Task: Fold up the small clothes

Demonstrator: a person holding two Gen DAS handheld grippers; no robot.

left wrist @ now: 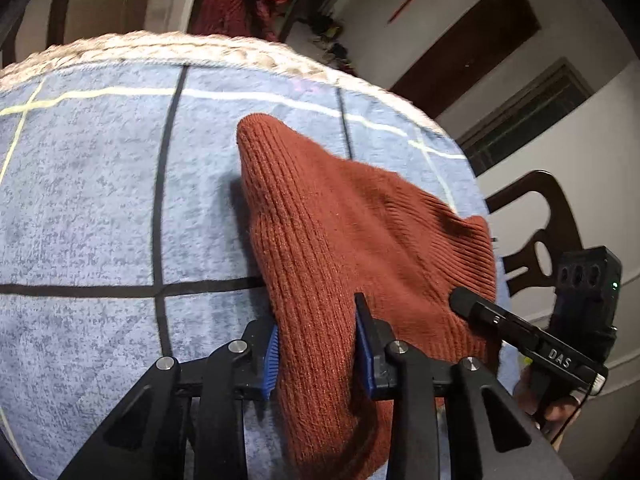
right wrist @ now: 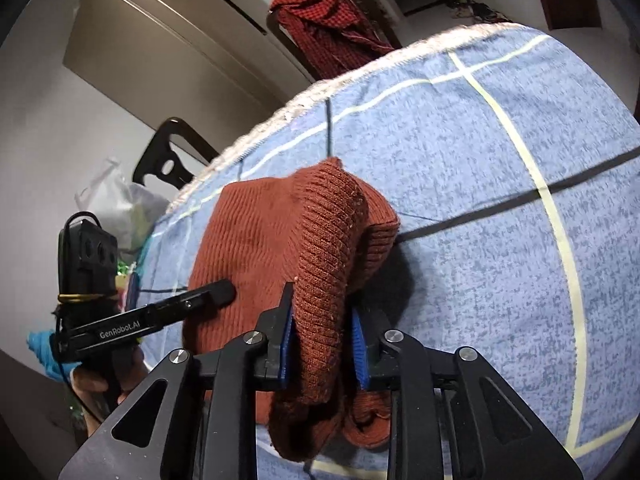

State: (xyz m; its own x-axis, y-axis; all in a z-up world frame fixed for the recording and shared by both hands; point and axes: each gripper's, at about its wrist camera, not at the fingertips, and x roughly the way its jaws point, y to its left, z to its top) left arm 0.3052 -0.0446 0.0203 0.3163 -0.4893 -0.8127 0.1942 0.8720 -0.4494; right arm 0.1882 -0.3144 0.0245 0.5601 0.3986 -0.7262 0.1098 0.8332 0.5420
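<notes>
On tongs (right wrist: pixel 323 344): "GenRobot.AI", "DAS"

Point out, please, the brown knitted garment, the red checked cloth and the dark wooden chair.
brown knitted garment (left wrist: pixel 360 220), left wrist view, on its ribbed middle.
red checked cloth (right wrist: pixel 324 12), right wrist view, on its hanging folds.
dark wooden chair (left wrist: pixel 540 216), left wrist view, on its carved back.

Dim indoor light; soft shadow lay beside garment (left wrist: pixel 360 232); strong fisheye bending, dark corners, slight blur.

Both wrist views look steeply down, close; share the rust knit (left wrist: pixel 360 220) (right wrist: pixel 260 232).
</notes>
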